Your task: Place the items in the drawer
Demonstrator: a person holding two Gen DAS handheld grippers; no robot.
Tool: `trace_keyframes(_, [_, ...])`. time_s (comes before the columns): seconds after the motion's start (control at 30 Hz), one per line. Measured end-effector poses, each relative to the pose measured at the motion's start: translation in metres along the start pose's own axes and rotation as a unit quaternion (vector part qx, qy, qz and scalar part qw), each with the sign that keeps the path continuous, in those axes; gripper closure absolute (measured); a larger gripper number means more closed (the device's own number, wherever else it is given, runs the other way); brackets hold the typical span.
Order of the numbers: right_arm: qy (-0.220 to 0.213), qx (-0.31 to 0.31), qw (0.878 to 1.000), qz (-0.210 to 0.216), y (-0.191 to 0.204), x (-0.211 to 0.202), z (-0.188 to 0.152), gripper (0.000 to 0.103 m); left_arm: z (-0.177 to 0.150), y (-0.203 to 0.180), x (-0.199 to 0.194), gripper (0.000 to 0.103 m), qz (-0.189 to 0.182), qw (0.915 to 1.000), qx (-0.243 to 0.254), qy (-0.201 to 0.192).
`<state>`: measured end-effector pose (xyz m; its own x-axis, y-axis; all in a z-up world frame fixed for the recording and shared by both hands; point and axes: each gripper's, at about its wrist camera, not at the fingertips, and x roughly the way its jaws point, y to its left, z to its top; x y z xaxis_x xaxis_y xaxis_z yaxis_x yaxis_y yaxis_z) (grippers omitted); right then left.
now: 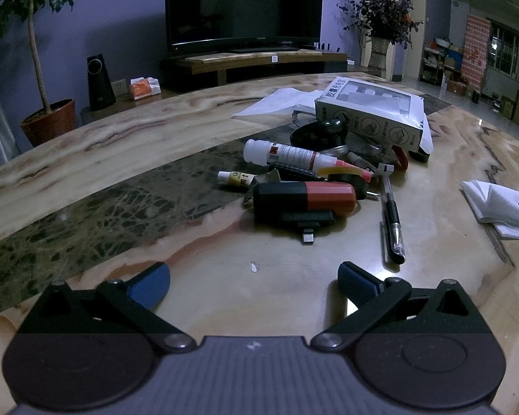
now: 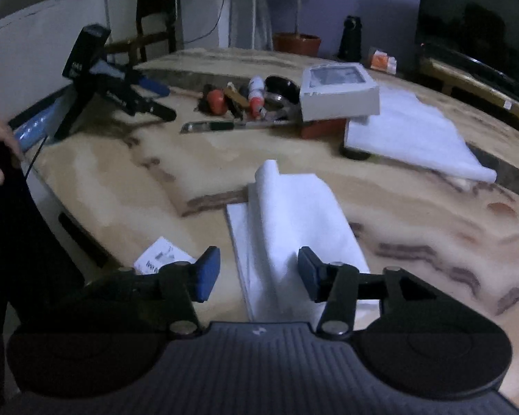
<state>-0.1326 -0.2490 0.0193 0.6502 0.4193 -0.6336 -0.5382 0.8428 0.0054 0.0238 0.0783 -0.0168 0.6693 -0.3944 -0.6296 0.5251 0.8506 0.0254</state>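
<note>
Left gripper (image 1: 254,282), jaws apart, faces clutter pile (image 1: 328,169) on table (image 1: 121,159).

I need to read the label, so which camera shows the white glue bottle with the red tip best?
The left wrist view: the glue bottle lies close and sharp on the pile, its label facing the camera. In the right wrist view the bottle is far, small and blurred, with its label unreadable.

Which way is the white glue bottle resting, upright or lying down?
Lying down: the white glue bottle rests on its side in the clutter on the table, red nozzle pointing right.
</note>
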Motion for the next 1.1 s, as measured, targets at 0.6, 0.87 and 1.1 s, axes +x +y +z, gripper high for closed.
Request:
trace_keyframes(0.6, [-0.01, 0.228, 0.974, 0.008, -0.062, 0.013, -0.001, 0.051, 0.0, 0.0, 0.0, 0.0, 0.0, 1.0, 0.0, 0.0])
trace_keyframes(0.87, [0.016, 0.124, 0.992, -0.005, -0.038, 0.025, 0.007, 0.04, 0.0, 0.0, 0.0, 0.0, 0.0, 1.0, 0.0, 0.0])
trace_keyframes(1.1, [0.033, 0.04, 0.998, -0.031, -0.014, 0.029, 0.005, 0.032, 0.0, 0.0, 0.0, 0.0, 0.0, 1.0, 0.0, 0.0])
